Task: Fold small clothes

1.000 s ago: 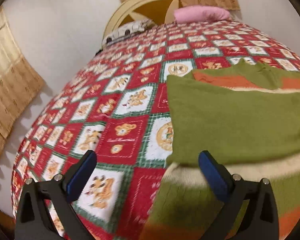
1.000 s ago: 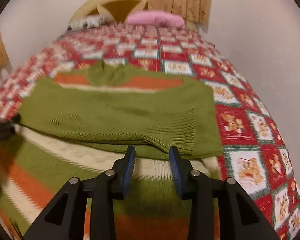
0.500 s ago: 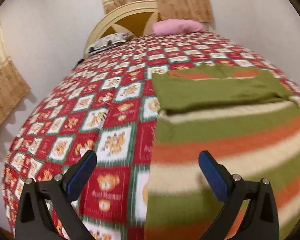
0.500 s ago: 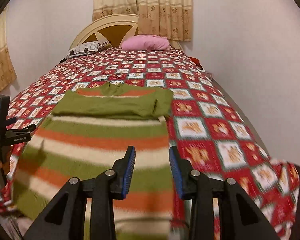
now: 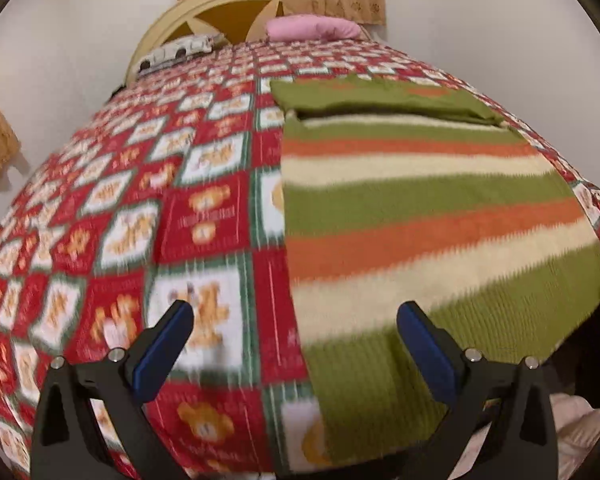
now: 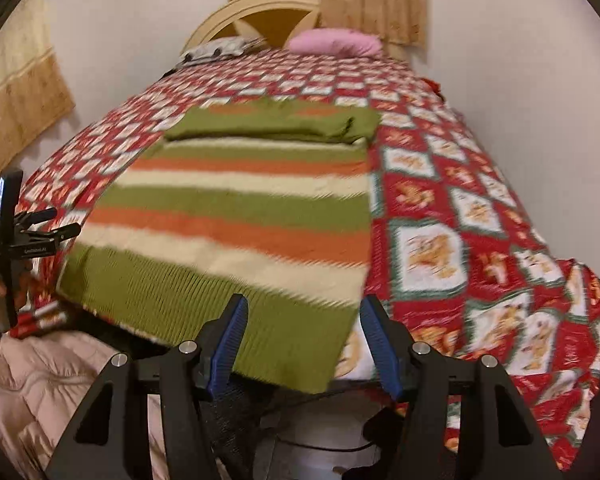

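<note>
— Sweater (image 6: pixel 236 216), where is it?
— Flat on the patchwork bedspread (image 6: pixel 460 208), striped body toward the foot of the bed, green sleeves folded across the top.
— And the grippers?
— Left gripper (image 5: pixel 294 344) spread wide over its hem edge, holding nothing. Right gripper (image 6: pixel 302 340) parted too, at the hem's corner, empty.
</note>
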### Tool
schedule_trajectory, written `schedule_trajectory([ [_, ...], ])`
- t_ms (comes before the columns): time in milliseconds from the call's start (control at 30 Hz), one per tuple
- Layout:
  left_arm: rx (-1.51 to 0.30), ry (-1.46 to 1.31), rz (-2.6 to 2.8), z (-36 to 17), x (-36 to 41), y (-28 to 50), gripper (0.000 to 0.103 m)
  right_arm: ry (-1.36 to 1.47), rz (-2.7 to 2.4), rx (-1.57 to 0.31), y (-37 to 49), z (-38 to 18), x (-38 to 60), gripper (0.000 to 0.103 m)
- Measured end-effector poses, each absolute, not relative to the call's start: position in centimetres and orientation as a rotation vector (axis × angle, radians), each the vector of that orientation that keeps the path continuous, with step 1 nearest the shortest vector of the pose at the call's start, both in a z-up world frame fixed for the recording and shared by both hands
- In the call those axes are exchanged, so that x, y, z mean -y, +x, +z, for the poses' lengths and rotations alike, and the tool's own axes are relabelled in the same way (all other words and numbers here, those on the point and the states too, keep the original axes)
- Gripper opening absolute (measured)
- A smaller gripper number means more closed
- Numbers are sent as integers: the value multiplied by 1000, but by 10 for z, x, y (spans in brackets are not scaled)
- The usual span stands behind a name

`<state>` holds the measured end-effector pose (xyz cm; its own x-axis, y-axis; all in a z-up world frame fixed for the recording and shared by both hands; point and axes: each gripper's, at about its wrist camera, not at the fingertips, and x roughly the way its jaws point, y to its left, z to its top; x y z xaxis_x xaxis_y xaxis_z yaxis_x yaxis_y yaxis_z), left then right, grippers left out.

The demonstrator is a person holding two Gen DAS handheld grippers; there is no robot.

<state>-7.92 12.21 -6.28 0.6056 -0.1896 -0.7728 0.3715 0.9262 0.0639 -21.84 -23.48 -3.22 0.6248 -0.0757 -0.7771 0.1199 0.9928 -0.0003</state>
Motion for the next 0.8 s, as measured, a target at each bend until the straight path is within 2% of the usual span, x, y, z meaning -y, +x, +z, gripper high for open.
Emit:
schedule_trajectory([
  [100,-915,164,-341,-71,-131,-86,103,79,-130,-929,-212,-53,236,59],
  [333,-977,105,-376,-84,-137,-101,92,230,-155,-978,-210,-87,250,57],
  [367,-987,98,-386,-85,-138,-102,88,238,-150,-997,-212,-93,249,54],
  [400,-998,89,-398,-87,-138,-104,83,235,-150,-1014,-213,-96,247,45],
  [500,-1011,81,-413,-88,-138,-104,79,176,-154,-1024,-217,-99,238,43],
  [567,-1018,70,-427,-86,-138,-106,70,160,-153,-1038,-216,-100,236,42],
  [600,-1022,66,-438,-85,-137,-107,60,157,-150,-1045,-214,-100,236,37],
  [633,-1028,66,-453,-84,-137,-109,54,151,-143,-1053,-213,-100,236,29],
  [700,-1027,79,-460,-84,-135,-111,54,152,-130,-1062,-210,-100,236,21],
  [767,-1025,84,-476,-84,-132,-113,50,163,-129,-1069,-209,-100,239,19],
  [800,-1026,86,-481,-84,-130,-111,39,172,-125,-1071,-208,-99,240,14],
])
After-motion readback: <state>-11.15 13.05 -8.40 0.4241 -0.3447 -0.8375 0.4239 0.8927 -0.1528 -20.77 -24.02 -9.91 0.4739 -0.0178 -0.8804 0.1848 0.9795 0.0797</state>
